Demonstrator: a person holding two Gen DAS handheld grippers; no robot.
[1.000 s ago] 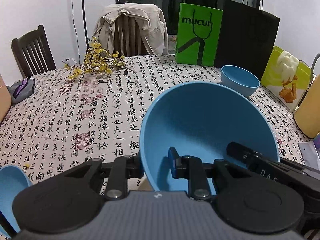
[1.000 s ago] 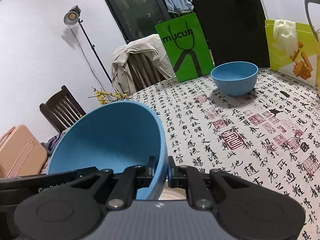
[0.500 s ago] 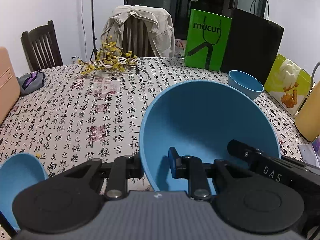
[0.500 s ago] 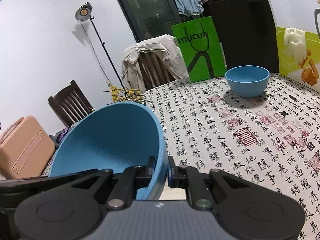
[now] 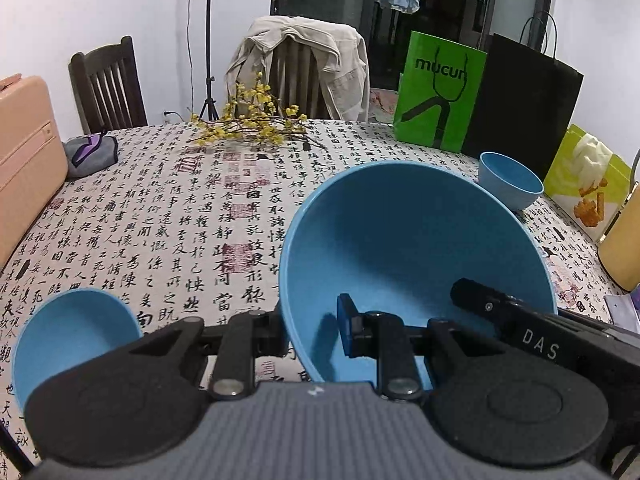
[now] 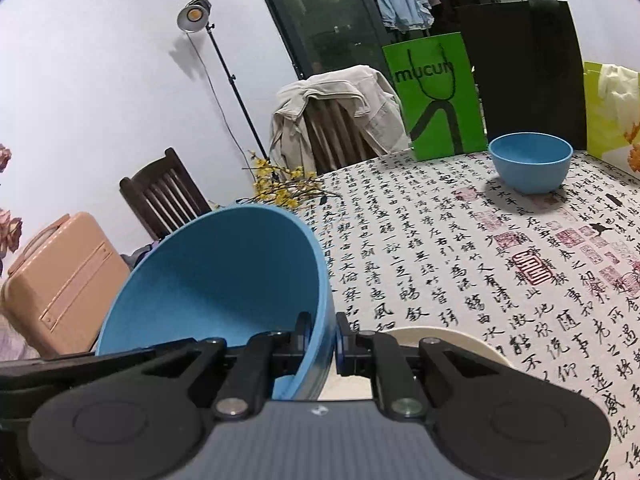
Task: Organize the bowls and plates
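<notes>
Blue plastic fills both wrist views: a large blue bowl (image 5: 416, 248) is held tilted above the table (image 5: 168, 216), gripped on opposite sides of its rim. The left gripper (image 5: 312, 328) is closed on the bowl's wall, one finger outside the rim and the blue-padded one inside. The right gripper (image 6: 322, 334) pinches the same bowl (image 6: 224, 276) at its other edge, jaws almost together with only the thin wall between them; its black body also shows at the lower right of the left view.

A small blue bowl (image 5: 510, 184) stands upright on the calligraphy-print tablecloth at the far right, just in front of a black paper bag (image 5: 524, 100) and a green bag (image 5: 438, 92). Another blue bowl (image 5: 72, 332) sits near the left gripper at the lower left. Under the right gripper, a cream plate (image 6: 444, 340) lies on the table, partly hidden.

Yellow flowering branches (image 5: 252, 124) lie at the far edge, near a chair draped with a beige jacket (image 5: 300, 60). A pink suitcase (image 6: 60, 280) stands off to the left.
</notes>
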